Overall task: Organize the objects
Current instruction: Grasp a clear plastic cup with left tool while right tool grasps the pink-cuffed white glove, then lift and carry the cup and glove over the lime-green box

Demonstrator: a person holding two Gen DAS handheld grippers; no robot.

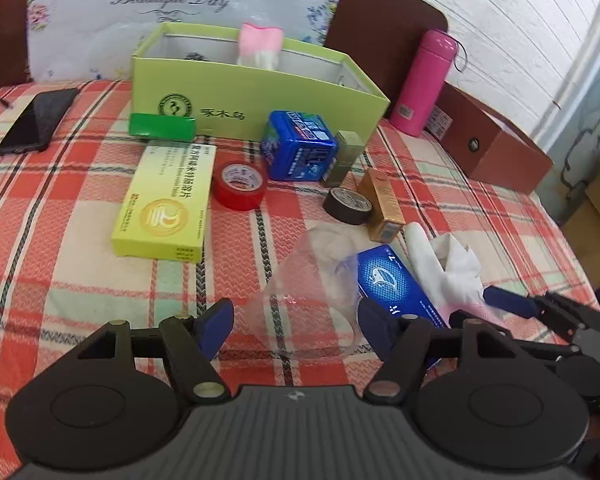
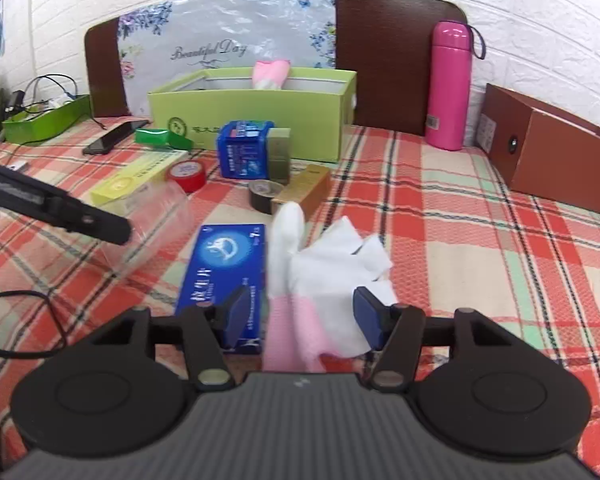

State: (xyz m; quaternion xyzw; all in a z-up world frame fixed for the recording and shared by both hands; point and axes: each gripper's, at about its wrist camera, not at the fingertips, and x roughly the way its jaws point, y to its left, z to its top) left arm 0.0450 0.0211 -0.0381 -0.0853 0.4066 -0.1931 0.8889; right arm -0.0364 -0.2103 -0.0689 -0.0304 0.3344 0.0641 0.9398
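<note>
Your left gripper (image 1: 296, 330) hangs low over the plaid bedspread (image 1: 80, 280) with its blue-padded jaws spread wide around a clear, thin-walled plastic cup (image 1: 312, 292) lying on its side; the pads stand off from it on both sides. Your right gripper (image 2: 302, 312) is just as wide open, straddling a soft white glove with a pink knitted cuff (image 2: 300, 280), which lies crumpled and flat; neither pad touches it. Just left of the glove lies a glossy blue flat carton (image 2: 224, 268), partly under your right gripper's left pad. Further back sit a matte dark tape roll (image 1: 348, 205) touching a gold rectangular box (image 1: 382, 204), a shiny red tape roll (image 1: 240, 184), a long yellow medicine box (image 1: 166, 204), and a blue tin (image 1: 298, 146) beside a small olive box (image 1: 344, 158). Behind them stands the open light-green cardboard box (image 1: 260, 100), with another pink-and-white glove (image 1: 260, 46) sticking up inside it. A pink cylindrical flask (image 2: 448, 86) stands upright to the right.
</note>
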